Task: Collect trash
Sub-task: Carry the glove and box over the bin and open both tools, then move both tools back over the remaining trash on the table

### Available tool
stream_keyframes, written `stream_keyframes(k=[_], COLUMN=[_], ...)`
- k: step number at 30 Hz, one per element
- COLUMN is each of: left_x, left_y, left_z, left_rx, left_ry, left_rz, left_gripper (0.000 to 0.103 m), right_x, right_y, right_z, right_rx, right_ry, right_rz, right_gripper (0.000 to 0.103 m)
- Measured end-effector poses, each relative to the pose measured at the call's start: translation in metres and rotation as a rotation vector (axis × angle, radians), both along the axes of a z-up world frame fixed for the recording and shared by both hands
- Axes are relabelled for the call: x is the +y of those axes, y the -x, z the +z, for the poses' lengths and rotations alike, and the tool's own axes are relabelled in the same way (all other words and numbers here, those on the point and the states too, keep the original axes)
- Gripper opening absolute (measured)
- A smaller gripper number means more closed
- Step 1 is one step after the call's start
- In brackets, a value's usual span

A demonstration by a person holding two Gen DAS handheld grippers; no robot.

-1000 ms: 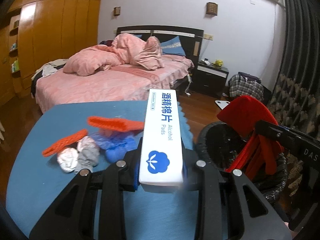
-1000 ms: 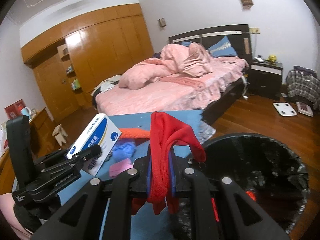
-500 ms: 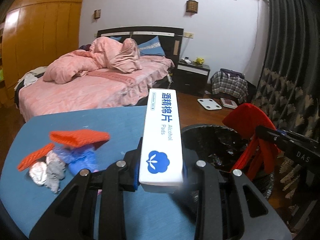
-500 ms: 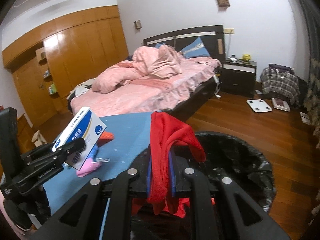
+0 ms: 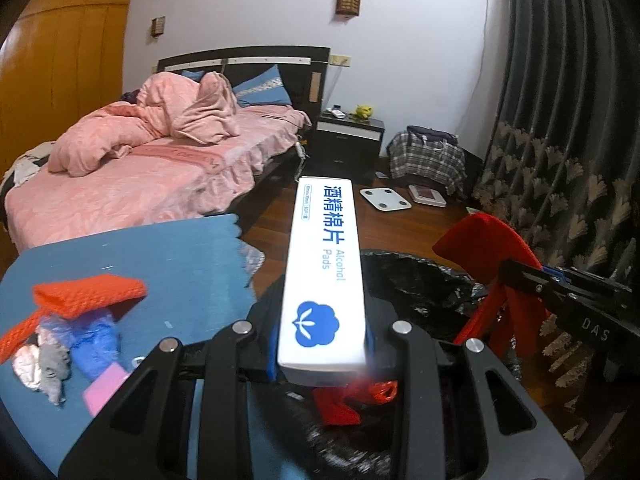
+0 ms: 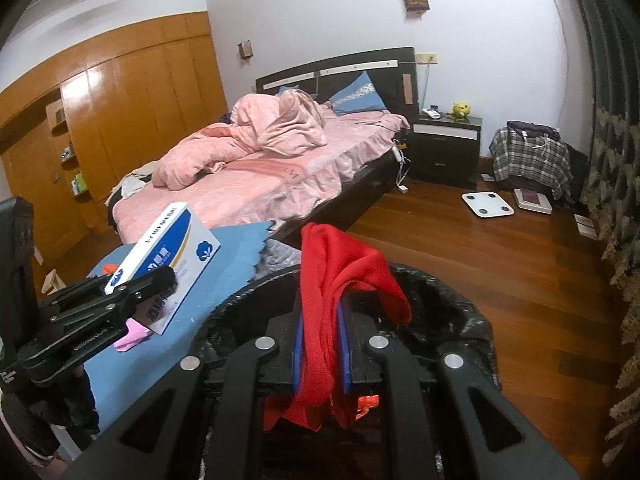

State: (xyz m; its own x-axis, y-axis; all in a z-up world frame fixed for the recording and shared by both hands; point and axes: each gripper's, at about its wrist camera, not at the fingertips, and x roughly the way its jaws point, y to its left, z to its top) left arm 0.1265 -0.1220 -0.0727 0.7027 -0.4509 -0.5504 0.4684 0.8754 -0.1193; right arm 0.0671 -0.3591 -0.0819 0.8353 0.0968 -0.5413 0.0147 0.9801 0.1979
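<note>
At nine o'clock in the left wrist view, the leftover trash (image 5: 68, 332) lies heaped on the blue table (image 5: 180, 264): orange knit strips, crumpled tissue, blue plastic, a pink scrap (all untouched for now, presumably waiting for a later trip). At centre the left gripper (image 5: 322, 356) is clamped on the alcohol pads box (image 5: 326, 272), gripped at its near end so the box juts toward twelve o'clock over the near rim of the black-lined trash bin (image 5: 420, 276). At three o'clock the right gripper (image 6: 322, 356) has its jaws pressed together on a red cloth (image 6: 336, 280), which drapes over the fingers and hangs into the bin's mouth, likely so both pieces can drop straight in.

Against the earlier frames, both hands have swung across: the table's heap has slid toward the left edge, and the bin now sits directly beneath both loads, with neither grip changed
</note>
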Motion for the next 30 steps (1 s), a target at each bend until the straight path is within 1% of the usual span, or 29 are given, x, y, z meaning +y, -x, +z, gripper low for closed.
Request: stream_keyframes(k=[5,14,16,17,18,19,20,21,22,23,24,25,26,27,29,30], left_x=[-0.023,-0.043,-0.043,-0.043,-0.042,-0.040,-0.037,-0.035,-0.031,-0.029,-0.023,-0.016,-0.010,-0.004,0.010,0.019], left_y=[-0.006,-0.016,-0.019,-0.020,-0.021,-0.021,-0.020,-0.020,-0.020,-0.020,-0.019,-0.017,-0.016,-0.014,-0.012,-0.010], left_z=[-0.007,-0.015,-0.017,-0.018,-0.018,-0.018,-0.017,-0.016,-0.015,-0.014,-0.012,-0.010,-0.009,-0.008,-0.005,-0.004], left_rx=[0.014,0.039,0.052,0.059,0.059,0.055,0.050,0.048,0.042,0.037,0.027,0.015,0.009,0.004,-0.009,-0.017], left_ry=[-0.007,-0.008,0.000,0.005,0.009,0.017,0.021,0.020,0.019,0.018,0.017,0.012,0.006,0.003,-0.006,-0.009], left_rz=[-0.035,-0.057,-0.069,-0.073,-0.072,-0.069,-0.066,-0.064,-0.057,-0.051,-0.040,-0.024,-0.011,-0.003,0.023,0.041], left_gripper=[0.029,0.030,0.032,0.042,0.049,0.056,0.058,0.059,0.062,0.066,0.068,0.073,0.078,0.080,0.087,0.088], right_x=[-0.012,-0.028,-0.029,-0.029,-0.029,-0.030,-0.031,-0.031,-0.031,-0.031,-0.031,-0.029,-0.028,-0.026,-0.020,-0.018], right_y=[-0.002,-0.006,-0.007,-0.008,-0.009,-0.009,-0.009,-0.009,-0.008,-0.006,-0.005,-0.002,-0.001,0.001,0.002,0.002], right_z=[-0.004,-0.014,-0.015,-0.015,-0.016,-0.016,-0.016,-0.016,-0.015,-0.014,-0.013,-0.011,-0.010,-0.008,-0.006,-0.005], right_rx=[0.009,0.029,0.033,0.034,0.037,0.038,0.036,0.034,0.032,0.027,0.021,0.007,-0.002,-0.010,-0.024,-0.025], right_ry=[0.005,-0.010,-0.004,0.001,0.004,0.007,0.008,0.011,0.013,0.017,0.021,0.028,0.032,0.035,0.032,0.028], right_rz=[-0.016,-0.037,-0.045,-0.051,-0.056,-0.065,-0.071,-0.076,-0.081,-0.088,-0.095,-0.105,-0.111,-0.115,-0.111,-0.106], right_gripper=[0.014,0.014,0.020,0.027,0.032,0.039,0.044,0.047,0.055,0.067,0.074,0.087,0.095,0.098,0.098,0.098])
